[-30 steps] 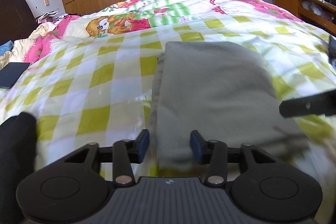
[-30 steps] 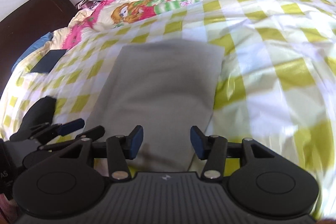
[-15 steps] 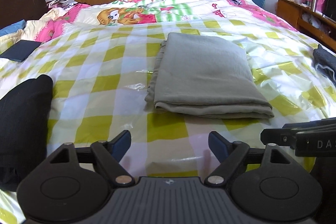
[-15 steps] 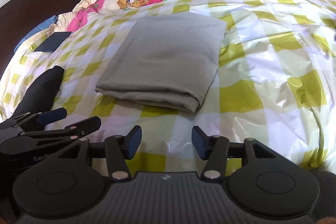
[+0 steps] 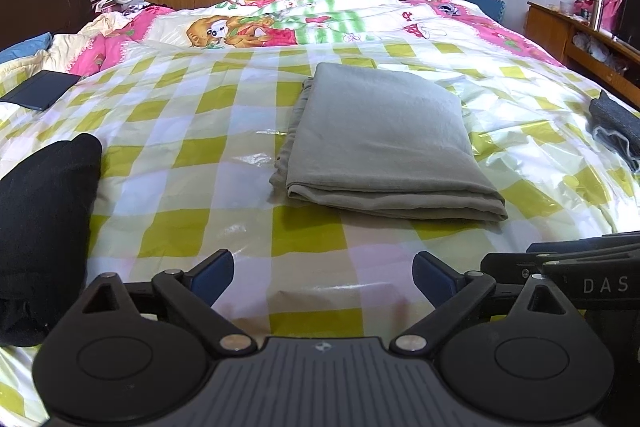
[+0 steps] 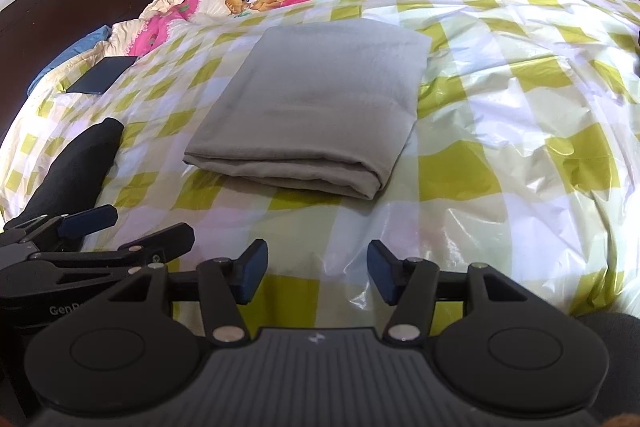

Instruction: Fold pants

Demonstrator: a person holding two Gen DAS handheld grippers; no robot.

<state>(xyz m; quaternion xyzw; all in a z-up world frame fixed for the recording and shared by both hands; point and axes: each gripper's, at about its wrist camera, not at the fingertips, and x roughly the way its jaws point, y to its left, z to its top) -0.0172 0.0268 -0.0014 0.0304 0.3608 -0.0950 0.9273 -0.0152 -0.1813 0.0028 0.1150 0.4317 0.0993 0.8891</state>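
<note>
Grey pants [image 5: 384, 143]: folded into a flat rectangle, lying on the checked sheet [image 5: 192, 155] mid-bed, thick fold edge toward the cameras.
Left gripper [image 5: 323, 277]: jaws spread wide, holding nothing, hovering over the sheet short of the pants.
Right gripper [image 6: 314, 273]: jaws parted, holding nothing, also short of the pants and apart from them.
Black garment [image 5: 44, 227]: on the sheet, left of the pants.
Dark cloth [image 5: 616, 127]: at the right edge of the bed.
Cartoon quilt [image 5: 280, 23]: beyond the pants.
</note>
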